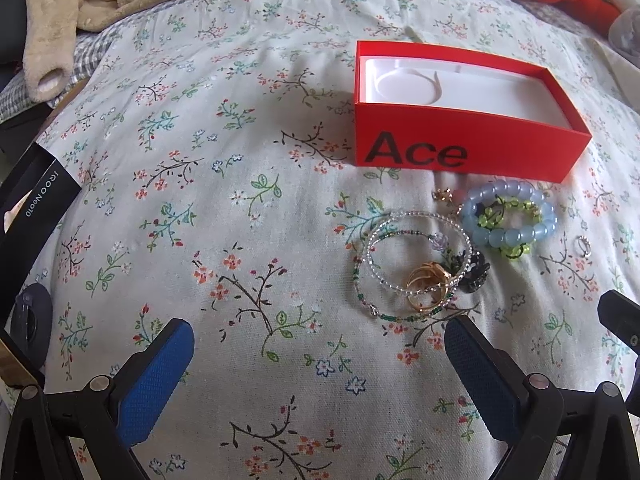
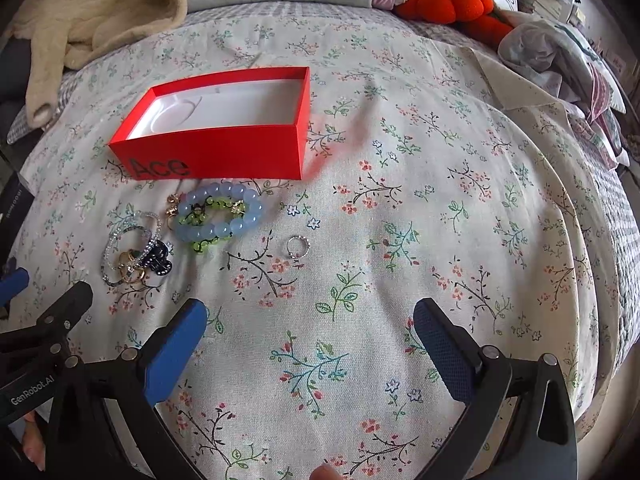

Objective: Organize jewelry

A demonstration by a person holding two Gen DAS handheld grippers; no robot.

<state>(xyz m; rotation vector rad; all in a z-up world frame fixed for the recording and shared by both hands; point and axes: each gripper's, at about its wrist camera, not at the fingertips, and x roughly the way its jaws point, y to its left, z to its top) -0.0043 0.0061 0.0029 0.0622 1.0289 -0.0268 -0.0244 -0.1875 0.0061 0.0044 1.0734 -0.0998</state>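
Observation:
An open red box (image 1: pixel 472 148) marked "Ace" with a white insert lies on the floral bedspread; it also shows in the right wrist view (image 2: pixel 216 152). In front of it lie a blue bead bracelet (image 1: pixel 508 218) (image 2: pixel 220 216) with a green bead one inside, clear bead bracelets (image 1: pixel 412 264) (image 2: pixel 132 240), gold rings (image 1: pixel 428 284) (image 2: pixel 130 268), a black piece (image 2: pixel 160 260) and a small silver ring (image 1: pixel 583 246) (image 2: pixel 298 247). My left gripper (image 1: pixel 320 336) is open and empty, below and left of the pile. My right gripper (image 2: pixel 310 316) is open and empty, near the silver ring.
A beige garment (image 2: pixel 92 12) lies at the back left, an orange plush (image 2: pixel 452 2) and crumpled cloth (image 2: pixel 560 52) at the back right. A black box (image 1: pixel 28 208) sits at the left edge. The floral bedspread (image 2: pixel 440 200) stretches to the right.

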